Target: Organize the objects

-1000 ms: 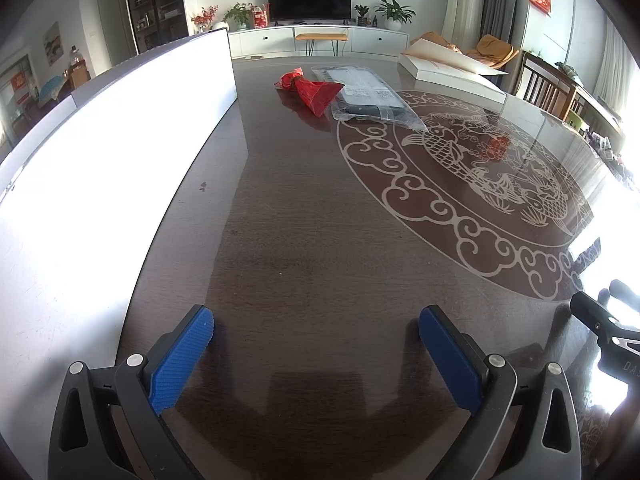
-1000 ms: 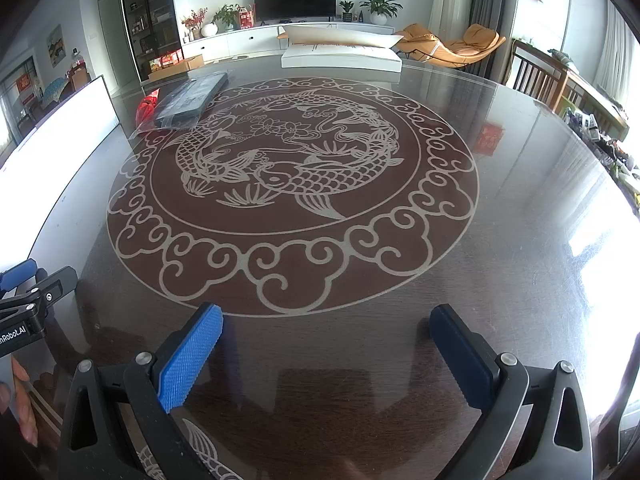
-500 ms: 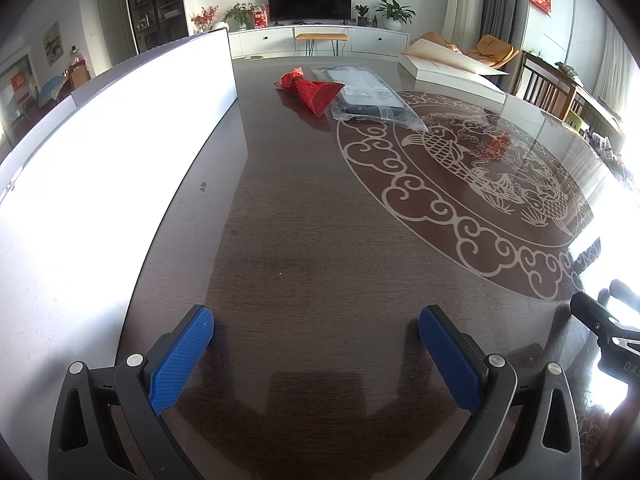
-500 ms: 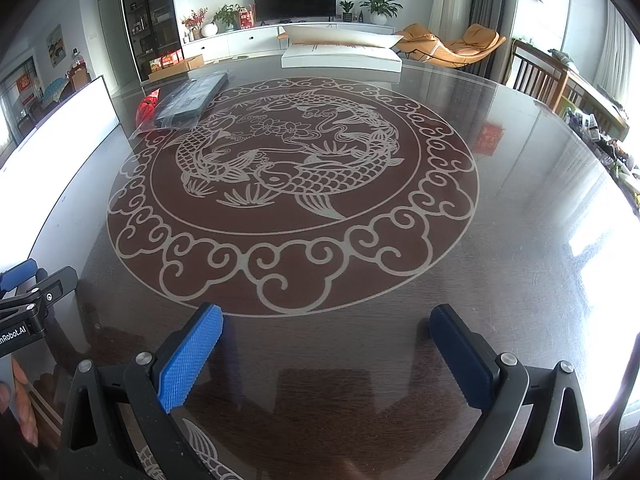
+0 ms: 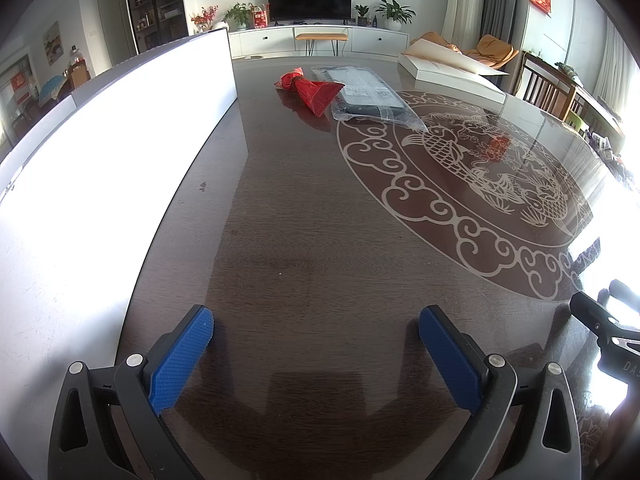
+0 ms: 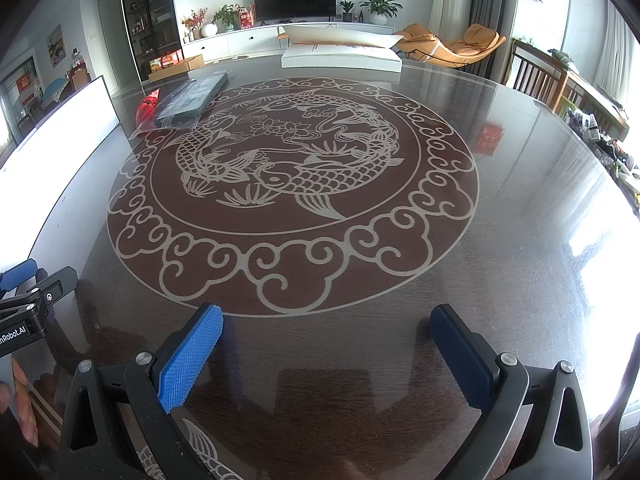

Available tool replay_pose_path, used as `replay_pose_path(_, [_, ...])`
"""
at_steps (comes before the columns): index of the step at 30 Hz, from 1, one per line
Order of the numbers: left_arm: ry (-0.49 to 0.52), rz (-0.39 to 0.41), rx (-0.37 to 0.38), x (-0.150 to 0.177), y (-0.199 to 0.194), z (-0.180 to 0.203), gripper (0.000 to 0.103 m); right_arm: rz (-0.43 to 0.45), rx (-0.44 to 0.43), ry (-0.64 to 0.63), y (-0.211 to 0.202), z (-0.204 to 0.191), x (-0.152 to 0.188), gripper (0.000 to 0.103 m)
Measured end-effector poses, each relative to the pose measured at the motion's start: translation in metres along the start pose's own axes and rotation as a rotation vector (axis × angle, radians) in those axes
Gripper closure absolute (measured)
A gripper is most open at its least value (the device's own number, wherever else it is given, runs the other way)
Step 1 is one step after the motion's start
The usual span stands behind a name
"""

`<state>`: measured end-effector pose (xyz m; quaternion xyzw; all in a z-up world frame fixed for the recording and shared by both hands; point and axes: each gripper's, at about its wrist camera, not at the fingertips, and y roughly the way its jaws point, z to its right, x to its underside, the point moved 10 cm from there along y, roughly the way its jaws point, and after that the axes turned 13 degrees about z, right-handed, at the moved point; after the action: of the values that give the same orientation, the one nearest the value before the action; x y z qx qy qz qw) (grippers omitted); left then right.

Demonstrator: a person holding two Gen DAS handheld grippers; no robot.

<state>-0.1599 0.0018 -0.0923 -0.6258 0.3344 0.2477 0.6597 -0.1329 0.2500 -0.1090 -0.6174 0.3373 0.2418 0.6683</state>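
Observation:
A red folded bag (image 5: 311,90) lies at the far side of the dark round table (image 5: 304,240). Beside it on its right lies a dark flat item in a clear plastic bag (image 5: 366,94). Both also show far left in the right wrist view, the red bag (image 6: 146,109) partly behind the plastic bag (image 6: 190,98). My left gripper (image 5: 316,334) is open and empty, low over the table's near side. My right gripper (image 6: 326,334) is open and empty, low over the near edge of the fish pattern.
A large white panel (image 5: 100,152) stands along the table's left side. A white flat box (image 6: 342,56) with an open lid lies at the far edge. Wooden chairs (image 6: 538,80) stand at the right. The left gripper's body (image 6: 28,304) shows at the right view's left edge.

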Motion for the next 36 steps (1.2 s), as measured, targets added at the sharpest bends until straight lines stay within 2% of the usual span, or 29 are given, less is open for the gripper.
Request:
replay_pose_path(24, [0.0,-0.001,0.002,0.0,0.001,0.0,0.0,0.0,0.0,0.0,0.0,0.0,0.0,0.0])
replay_pose_path(28, [0.007,-0.019,0.032,-0.002,0.001,0.004,0.0,0.0,0.0,0.0,0.0,0.0,0.0,0.0])
replay_pose_path(31, [-0.044,-0.003,0.075,-0.015,-0.001,0.008,0.0,0.0,0.0,0.0,0.0,0.0,0.0,0.0])
replay_pose_path(36, [-0.102,0.032,0.088,-0.055,0.007,0.012,0.0,0.0,0.0,0.0,0.0,0.0,0.0,0.0])
